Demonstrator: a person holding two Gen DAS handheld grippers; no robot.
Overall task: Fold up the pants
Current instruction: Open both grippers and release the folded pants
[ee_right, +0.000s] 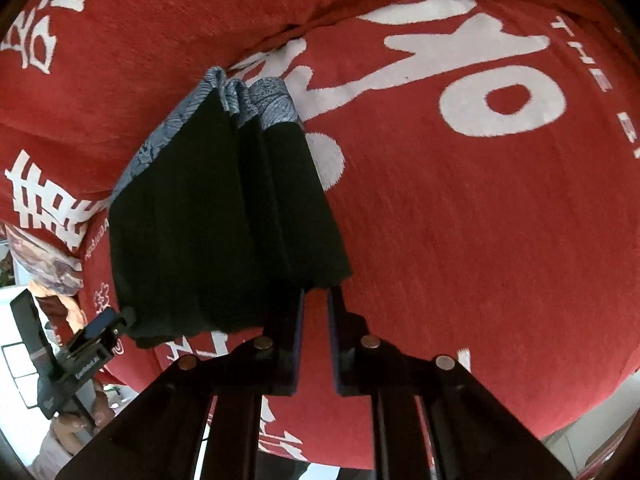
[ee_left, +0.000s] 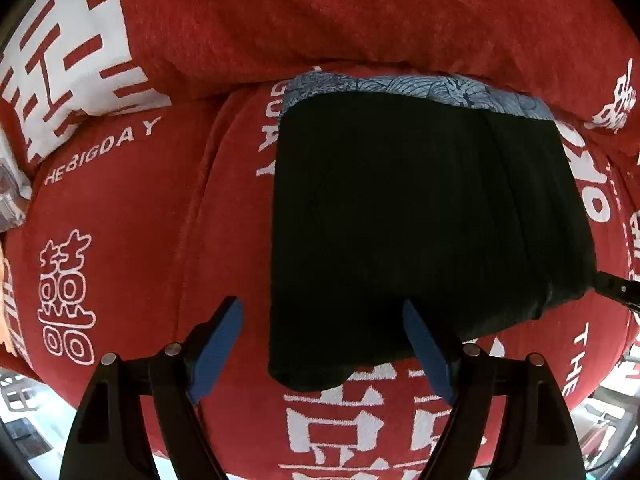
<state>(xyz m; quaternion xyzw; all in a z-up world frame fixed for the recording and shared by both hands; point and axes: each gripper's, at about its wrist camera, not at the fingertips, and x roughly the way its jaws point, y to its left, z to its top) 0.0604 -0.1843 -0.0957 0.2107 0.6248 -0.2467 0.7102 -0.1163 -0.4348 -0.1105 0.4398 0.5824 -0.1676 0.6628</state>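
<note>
The black pants point(ee_left: 420, 220) lie folded into a thick rectangle on a red blanket point(ee_left: 132, 240), with a blue-grey patterned band point(ee_left: 400, 86) along their far edge. My left gripper point(ee_left: 324, 348) points down over the near left corner. It is open, and its blue pads stand on either side of that corner without pressing it. In the right wrist view my right gripper point(ee_right: 316, 308) has its jaws nearly together, the tips pinching the near right corner of the pants point(ee_right: 208, 220). The right gripper's tip point(ee_left: 616, 290) also shows at the pants' right edge.
The red blanket point(ee_right: 460, 220) carries large white lettering and rises in a rolled ridge point(ee_left: 320, 20) behind the pants. A hand point(ee_right: 68, 428) holds the left gripper's handle at the lower left. The blanket's near edge drops to a pale floor point(ee_left: 24, 400).
</note>
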